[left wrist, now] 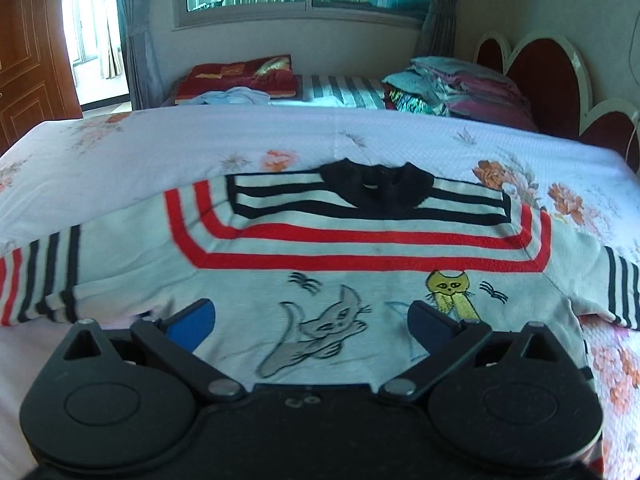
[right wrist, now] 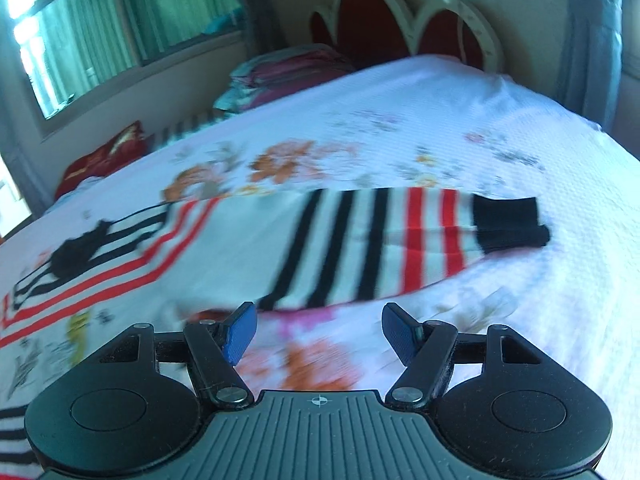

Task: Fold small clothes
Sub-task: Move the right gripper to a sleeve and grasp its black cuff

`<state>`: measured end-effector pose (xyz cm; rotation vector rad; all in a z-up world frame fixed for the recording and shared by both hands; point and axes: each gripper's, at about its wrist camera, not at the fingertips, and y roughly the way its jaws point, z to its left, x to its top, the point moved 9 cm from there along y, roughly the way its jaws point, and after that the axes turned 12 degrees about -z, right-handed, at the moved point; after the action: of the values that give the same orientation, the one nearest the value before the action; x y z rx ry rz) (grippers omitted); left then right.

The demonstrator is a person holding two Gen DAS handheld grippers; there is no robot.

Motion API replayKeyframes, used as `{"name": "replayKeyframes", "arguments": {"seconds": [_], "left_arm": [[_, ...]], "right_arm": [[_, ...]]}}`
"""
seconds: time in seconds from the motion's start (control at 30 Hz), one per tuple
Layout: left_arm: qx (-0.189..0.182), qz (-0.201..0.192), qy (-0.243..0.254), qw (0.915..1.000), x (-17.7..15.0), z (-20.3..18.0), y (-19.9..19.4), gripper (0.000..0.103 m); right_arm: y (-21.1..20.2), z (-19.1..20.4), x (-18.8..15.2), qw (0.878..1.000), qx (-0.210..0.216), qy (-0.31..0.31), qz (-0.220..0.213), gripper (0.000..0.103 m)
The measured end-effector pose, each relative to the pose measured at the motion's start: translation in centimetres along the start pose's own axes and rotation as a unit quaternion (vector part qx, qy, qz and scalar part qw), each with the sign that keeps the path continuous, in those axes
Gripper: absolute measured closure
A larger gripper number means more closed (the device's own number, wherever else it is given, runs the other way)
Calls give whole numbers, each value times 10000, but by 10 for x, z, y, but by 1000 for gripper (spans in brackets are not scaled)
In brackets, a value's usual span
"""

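A striped sweater (left wrist: 320,248) with cat pictures lies flat on a floral bed (left wrist: 120,152). Left gripper (left wrist: 312,320) and right gripper (right wrist: 318,330) hover, jaws apart, empty. No readable writing.

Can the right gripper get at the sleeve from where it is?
Probably yes. The right gripper is open with nothing between its fingers, and the striped sleeve lies flat on the bedspread just ahead, with nothing in the way.

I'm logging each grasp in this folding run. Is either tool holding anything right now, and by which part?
Nothing is held. The left tool is open above the sweater; the right tool is open near its sleeve.
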<state>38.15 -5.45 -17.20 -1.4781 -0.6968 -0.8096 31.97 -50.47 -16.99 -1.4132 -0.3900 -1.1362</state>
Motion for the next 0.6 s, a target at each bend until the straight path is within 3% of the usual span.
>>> {"name": "replayKeyframes", "arguments": {"seconds": [0.27, 0.33, 0.4, 0.57, 0.6], "left_arm": [[230, 271, 33, 9994, -8, -25, 24, 7], [273, 276, 63, 9992, -7, -28, 26, 8], [322, 278, 110, 9990, -7, -31, 28, 8], [253, 377, 69, 9989, -6, -36, 33, 17], [236, 403, 48, 9989, -6, -37, 34, 17]], "right_arm": [[46, -80, 6, 9967, -599, 488, 227, 34], [57, -94, 5, 9950, -714, 636, 288, 42], [64, -104, 4, 9933, -788, 784, 323, 56], [74, -119, 10, 9900, -793, 1159, 153, 56], [78, -120, 11, 9894, -803, 1205, 116, 60]]}}
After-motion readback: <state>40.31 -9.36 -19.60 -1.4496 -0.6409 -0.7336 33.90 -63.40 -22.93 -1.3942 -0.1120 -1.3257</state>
